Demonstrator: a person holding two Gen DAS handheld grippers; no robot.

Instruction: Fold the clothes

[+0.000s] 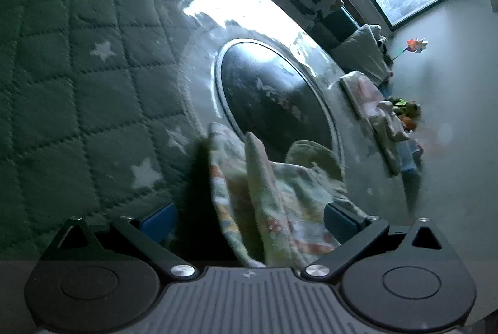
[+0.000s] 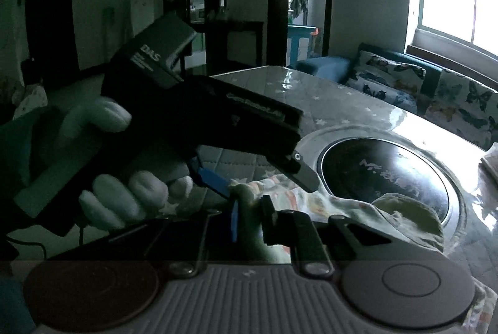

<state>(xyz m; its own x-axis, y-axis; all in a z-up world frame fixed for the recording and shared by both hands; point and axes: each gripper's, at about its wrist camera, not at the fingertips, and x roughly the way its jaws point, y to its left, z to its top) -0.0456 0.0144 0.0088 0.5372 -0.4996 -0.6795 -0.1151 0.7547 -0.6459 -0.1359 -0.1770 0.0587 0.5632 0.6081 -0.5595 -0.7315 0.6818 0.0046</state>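
the patterned garment [image 1: 274, 194] lies bunched on the table [image 1: 199, 91] beside the dark round inset [image 1: 274, 91]. the right gripper [image 2: 249, 219] pinches a raised fold tight. the left gripper [image 1: 249, 222] gapes wide, straddling the cloth without gripping, its ridge running away between the fingers.

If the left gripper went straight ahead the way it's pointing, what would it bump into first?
Probably the patterned garment, which already lies bunched between the left gripper's open fingers. Beyond it is the table's dark round inset.
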